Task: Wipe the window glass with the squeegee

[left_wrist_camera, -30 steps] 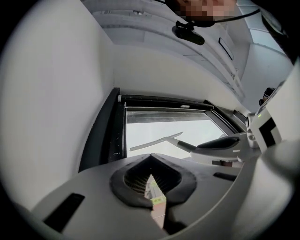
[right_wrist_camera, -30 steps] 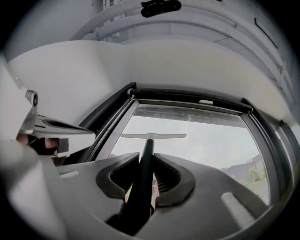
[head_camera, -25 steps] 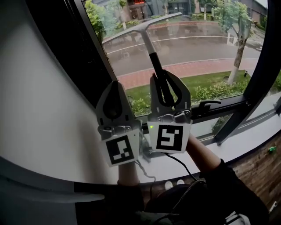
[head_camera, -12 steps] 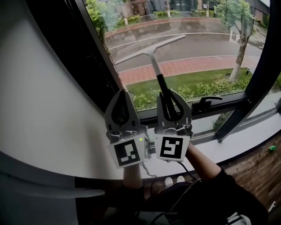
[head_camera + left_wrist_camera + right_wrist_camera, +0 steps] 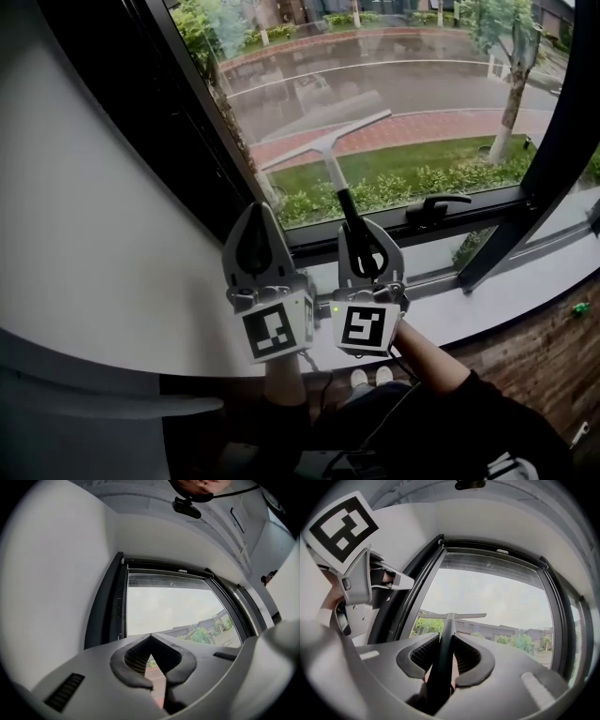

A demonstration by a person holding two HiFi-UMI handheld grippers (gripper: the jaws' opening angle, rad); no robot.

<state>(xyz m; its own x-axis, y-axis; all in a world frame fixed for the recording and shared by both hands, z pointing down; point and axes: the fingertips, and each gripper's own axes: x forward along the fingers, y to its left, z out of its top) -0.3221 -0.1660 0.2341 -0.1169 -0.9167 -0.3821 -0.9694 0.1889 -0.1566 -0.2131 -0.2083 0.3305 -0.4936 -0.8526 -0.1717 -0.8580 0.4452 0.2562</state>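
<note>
Found the left hand-held gripper clenched, jaw tips met with nothing between them, low before the left edge of the window glass. Just to its right, found the right hand-held gripper grasping the squeegee by its dark handle, under the lower part of that glass. Saw the pale blade slanted across the lower glass, right end higher. Noted a black window handle on the frame beneath the glass, further right.

Window handle below unobstructed glass
</note>
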